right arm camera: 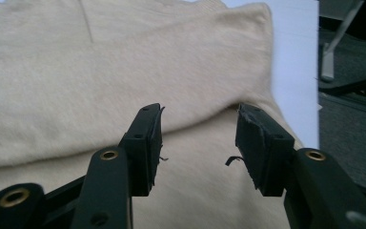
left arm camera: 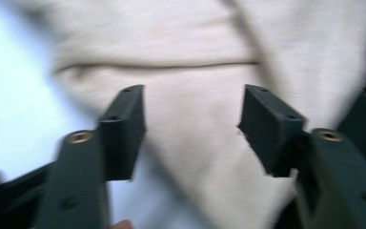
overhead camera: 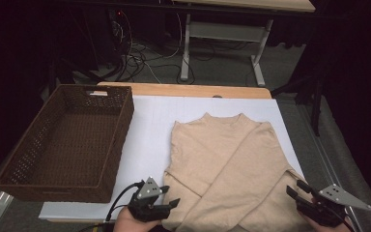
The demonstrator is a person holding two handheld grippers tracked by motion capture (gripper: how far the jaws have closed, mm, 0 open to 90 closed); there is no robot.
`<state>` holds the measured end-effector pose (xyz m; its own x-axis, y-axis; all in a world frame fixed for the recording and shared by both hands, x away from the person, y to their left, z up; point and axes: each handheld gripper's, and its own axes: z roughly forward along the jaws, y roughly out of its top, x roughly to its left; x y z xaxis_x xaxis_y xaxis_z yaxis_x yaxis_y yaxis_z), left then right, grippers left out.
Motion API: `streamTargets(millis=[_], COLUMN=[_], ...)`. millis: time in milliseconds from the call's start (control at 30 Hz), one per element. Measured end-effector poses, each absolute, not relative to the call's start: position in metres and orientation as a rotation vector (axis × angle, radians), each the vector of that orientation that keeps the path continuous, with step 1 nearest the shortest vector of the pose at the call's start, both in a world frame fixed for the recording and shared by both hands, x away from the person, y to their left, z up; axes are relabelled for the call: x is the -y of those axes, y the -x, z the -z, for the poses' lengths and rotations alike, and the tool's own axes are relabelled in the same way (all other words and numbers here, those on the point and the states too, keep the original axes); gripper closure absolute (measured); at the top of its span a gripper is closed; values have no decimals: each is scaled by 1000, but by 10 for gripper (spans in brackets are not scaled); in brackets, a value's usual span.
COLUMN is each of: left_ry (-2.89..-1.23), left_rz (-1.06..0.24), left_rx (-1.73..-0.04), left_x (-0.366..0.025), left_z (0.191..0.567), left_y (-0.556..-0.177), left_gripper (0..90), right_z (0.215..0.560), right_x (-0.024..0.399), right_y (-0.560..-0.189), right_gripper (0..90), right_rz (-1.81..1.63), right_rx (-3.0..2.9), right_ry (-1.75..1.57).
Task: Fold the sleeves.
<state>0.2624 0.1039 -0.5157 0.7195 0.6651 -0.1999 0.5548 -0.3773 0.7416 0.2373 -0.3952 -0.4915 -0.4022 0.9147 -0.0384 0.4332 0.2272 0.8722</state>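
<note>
Both hands sit low at the tabletop's near edge, the left gripper and right gripper each with jaws parted, clasping nothing, angled toward the soft beige knit sweater lying folded right of the woven brown basket

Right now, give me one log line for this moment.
left gripper: open, at sweater hem | right gripper: open, over sleeve | beige sweater: flat, sleeves crossed | wicker basket: empty

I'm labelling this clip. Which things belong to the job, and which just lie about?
In the job:
sweater
left gripper, open
right gripper, open

Lying about:
basket, empty, left of the sweater
desk behind
cables on the floor
</note>
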Motion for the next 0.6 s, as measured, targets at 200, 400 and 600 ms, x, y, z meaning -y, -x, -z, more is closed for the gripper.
streamTargets(millis=[200,400,600], left_ry=[-2165,-2192,-2202], left_rz=[-260,-265,-227], left_rx=[-998,-877,-823], left_x=[-90,-88,-86], left_z=[525,525,525], left_y=[-271,-266,-264], left_gripper=[230,482,768], right_z=[496,501,504], right_x=[407,423,428], right_y=[-229,-227,-231], right_gripper=[501,495,496], right_rz=[-1061,-1031,-1020], right_rx=[-1920,-1889,-1881], right_ry=[-1270,-1338,-1367])
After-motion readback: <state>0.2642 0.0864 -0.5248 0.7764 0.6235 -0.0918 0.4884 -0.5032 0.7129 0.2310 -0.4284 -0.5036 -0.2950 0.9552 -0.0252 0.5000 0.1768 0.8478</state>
